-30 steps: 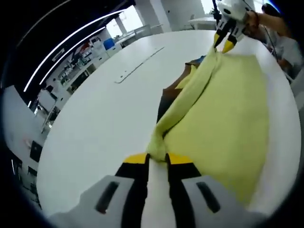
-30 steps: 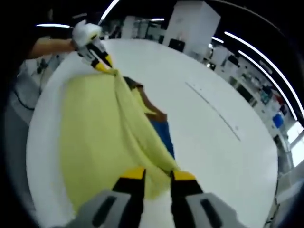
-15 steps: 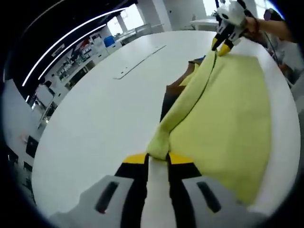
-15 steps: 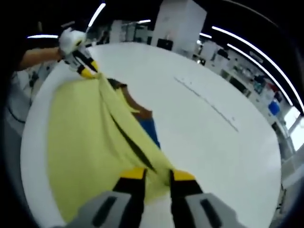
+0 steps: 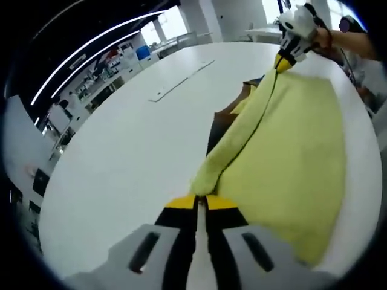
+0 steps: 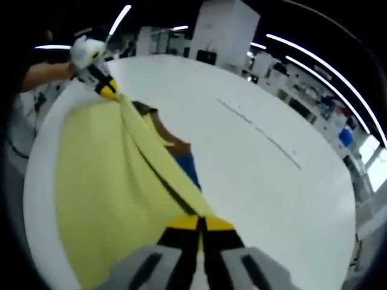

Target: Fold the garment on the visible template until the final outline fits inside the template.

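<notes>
A big yellow garment [image 5: 290, 151] lies spread out on a round white counter [image 5: 127, 151]. One long edge of it is lifted up and pulled straight between the two tools.

In the left gripper view, the left tool [image 5: 201, 202] is near, at the bottom. Its yellow-tipped jaws are pinched tight on one end of the lifted edge. Far away, at the top right, the right tool [image 5: 283, 60] pinches the other end, and a hand [image 5: 314, 37] holds that tool.

In the right gripper view, the right tool [image 6: 200, 223] is near, with its jaws squeezed together on the cloth [image 6: 103, 175]. The left tool [image 6: 107, 92] is far off at the top left, gripping the other end.

Under the lifted edge, a brown and blue template [image 6: 184, 158] peeks out on the counter. A thin pale strip [image 5: 180, 80] lies far away on the counter, well apart from the garment.
</notes>
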`<state>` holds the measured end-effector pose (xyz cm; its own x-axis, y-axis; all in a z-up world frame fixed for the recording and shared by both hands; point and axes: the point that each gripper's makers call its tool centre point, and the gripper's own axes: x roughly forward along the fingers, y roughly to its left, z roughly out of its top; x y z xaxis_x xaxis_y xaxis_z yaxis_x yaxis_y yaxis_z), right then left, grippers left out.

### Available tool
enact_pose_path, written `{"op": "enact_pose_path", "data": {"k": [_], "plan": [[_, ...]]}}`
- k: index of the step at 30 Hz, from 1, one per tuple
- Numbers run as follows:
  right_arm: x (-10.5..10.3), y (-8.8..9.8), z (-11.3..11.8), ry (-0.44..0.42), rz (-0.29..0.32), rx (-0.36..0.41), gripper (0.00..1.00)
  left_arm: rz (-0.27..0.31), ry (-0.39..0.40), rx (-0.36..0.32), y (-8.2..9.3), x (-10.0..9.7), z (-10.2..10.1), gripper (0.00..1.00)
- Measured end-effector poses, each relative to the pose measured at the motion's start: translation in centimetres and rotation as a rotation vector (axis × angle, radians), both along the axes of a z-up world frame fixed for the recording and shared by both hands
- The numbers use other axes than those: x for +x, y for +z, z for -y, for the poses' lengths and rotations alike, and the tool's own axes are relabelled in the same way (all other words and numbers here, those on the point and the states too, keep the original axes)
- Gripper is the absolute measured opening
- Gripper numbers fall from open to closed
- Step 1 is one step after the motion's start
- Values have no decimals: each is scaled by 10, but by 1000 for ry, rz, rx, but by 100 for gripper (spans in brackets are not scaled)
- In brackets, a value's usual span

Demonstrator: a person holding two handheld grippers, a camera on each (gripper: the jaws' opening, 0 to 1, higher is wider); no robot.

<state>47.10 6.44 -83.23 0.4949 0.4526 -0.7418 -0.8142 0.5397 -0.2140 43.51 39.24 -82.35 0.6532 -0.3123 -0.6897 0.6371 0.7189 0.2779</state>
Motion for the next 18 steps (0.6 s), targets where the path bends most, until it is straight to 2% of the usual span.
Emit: {"op": "enact_pose_path", "data": {"k": [3,6,9,13,16,18], "plan": [[3,9,0,-2,38,2,0,44,50,-51,15,7,-1,0],[14,17,1,-49,73,32,0,51,103,-97,21,11,-3,0],[24,22,-1,-126,78,105,0,49,155,-154,21,17,-7,0],[34,24,3,-189,82,134,0,53,192,-182,22,20,-6,0],[34,25,5,-248,42,188,14,64,248,-219,25,24,-12,2],[33,24,8,-260,35,188,22,56,283,-252,26,23,-14,10]]}}
